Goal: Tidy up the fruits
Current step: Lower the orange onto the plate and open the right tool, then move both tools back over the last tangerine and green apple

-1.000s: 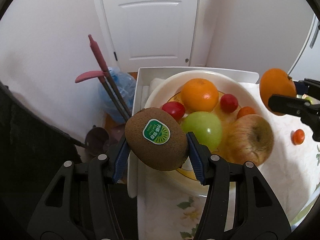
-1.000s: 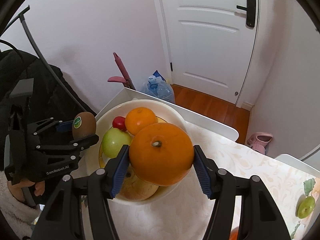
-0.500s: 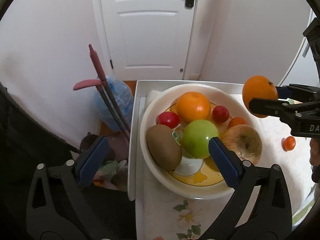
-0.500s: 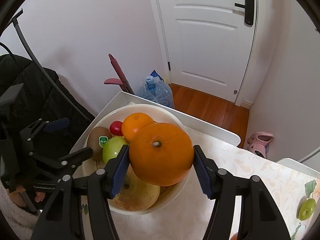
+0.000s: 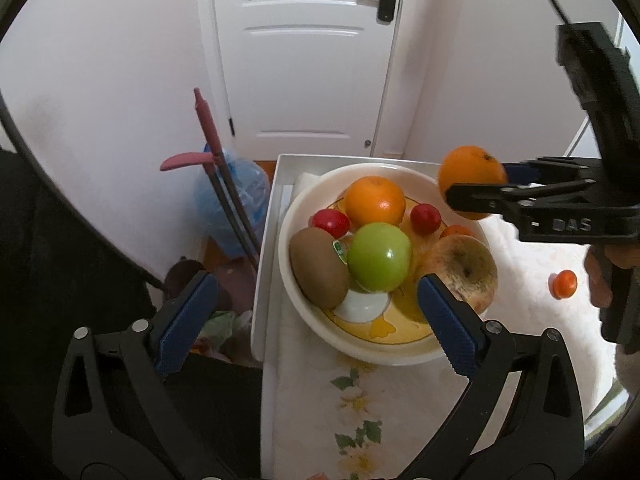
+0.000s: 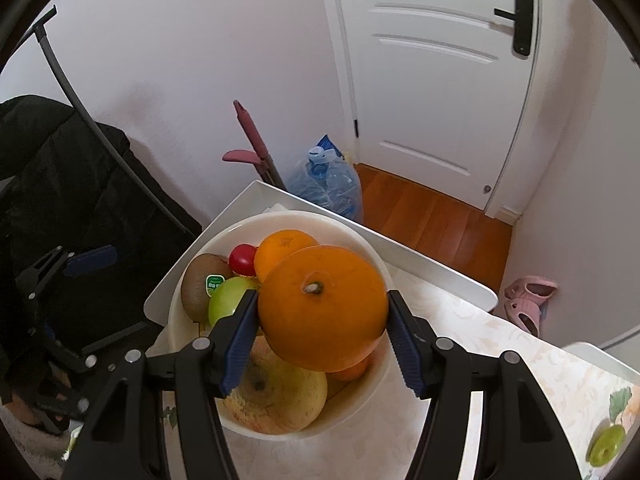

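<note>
A cream bowl [image 5: 316,314] at the table's left end holds a kiwi [image 5: 318,266], a green apple [image 5: 379,257], an orange [image 5: 375,200], two red fruits [image 5: 331,222], a russet apple [image 5: 464,270] and a small orange fruit [image 5: 455,232]. My left gripper [image 5: 316,312] is open and empty, above the bowl's near rim. My right gripper [image 6: 322,332] is shut on a large orange [image 6: 322,306], held above the bowl [image 6: 360,240]; it also shows in the left wrist view [image 5: 472,176].
A small orange fruit [image 5: 564,283] and a small green fruit [image 6: 606,444] lie on the floral tablecloth. Beside the table's left end stand a pink-handled mop [image 5: 208,128], a blue water jug [image 5: 232,200] and black fabric [image 6: 60,200]. A white door [image 5: 304,52] is behind.
My left gripper opened and let the kiwi go into the bowl, then pulled back. My right gripper kept the orange and moved closer over the bowl.
</note>
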`<move>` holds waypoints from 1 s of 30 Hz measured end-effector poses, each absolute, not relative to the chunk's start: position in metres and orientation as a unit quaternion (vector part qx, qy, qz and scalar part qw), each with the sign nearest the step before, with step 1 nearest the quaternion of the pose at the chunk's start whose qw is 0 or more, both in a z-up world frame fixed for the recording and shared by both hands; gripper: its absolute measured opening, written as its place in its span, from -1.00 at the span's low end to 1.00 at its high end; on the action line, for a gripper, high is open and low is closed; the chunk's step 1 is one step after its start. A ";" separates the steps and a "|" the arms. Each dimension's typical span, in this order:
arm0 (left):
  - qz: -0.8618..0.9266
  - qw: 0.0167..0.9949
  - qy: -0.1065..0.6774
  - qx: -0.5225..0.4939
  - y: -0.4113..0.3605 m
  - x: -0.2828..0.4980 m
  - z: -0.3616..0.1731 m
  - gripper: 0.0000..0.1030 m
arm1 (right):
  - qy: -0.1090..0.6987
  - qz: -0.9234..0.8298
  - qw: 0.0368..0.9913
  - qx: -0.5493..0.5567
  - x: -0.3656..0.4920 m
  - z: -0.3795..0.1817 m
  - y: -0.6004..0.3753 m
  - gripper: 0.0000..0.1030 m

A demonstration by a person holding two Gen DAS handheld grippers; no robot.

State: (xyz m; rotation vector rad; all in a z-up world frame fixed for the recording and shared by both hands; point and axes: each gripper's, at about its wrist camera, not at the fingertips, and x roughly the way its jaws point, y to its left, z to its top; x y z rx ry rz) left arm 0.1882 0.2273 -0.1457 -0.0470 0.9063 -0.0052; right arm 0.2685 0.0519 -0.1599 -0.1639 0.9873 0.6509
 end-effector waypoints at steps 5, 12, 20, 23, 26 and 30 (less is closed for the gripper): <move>0.008 0.898 0.440 -0.029 0.223 0.179 -0.145 1.00 | 0.469 0.321 0.818 -0.085 0.276 -0.169 0.057 0.12; 0.019 0.895 0.444 -0.039 0.221 0.170 -0.150 1.00 | 0.471 0.336 0.809 -0.099 0.278 -0.182 0.066 0.13; 0.022 0.894 0.446 -0.044 0.220 0.161 -0.152 1.00 | 0.453 0.338 0.821 -0.082 0.276 -0.178 0.062 0.90; 0.021 0.895 0.443 -0.043 0.219 0.159 -0.150 1.00 | 0.448 0.338 0.824 -0.081 0.274 -0.173 0.060 0.90; 0.021 0.897 0.441 -0.039 0.218 0.157 -0.147 1.00 | 0.446 0.335 0.826 -0.080 0.272 -0.169 0.061 0.90; 0.021 0.899 0.436 -0.030 0.217 0.152 -0.139 1.00 | 0.445 0.329 0.830 -0.076 0.266 -0.162 0.059 0.90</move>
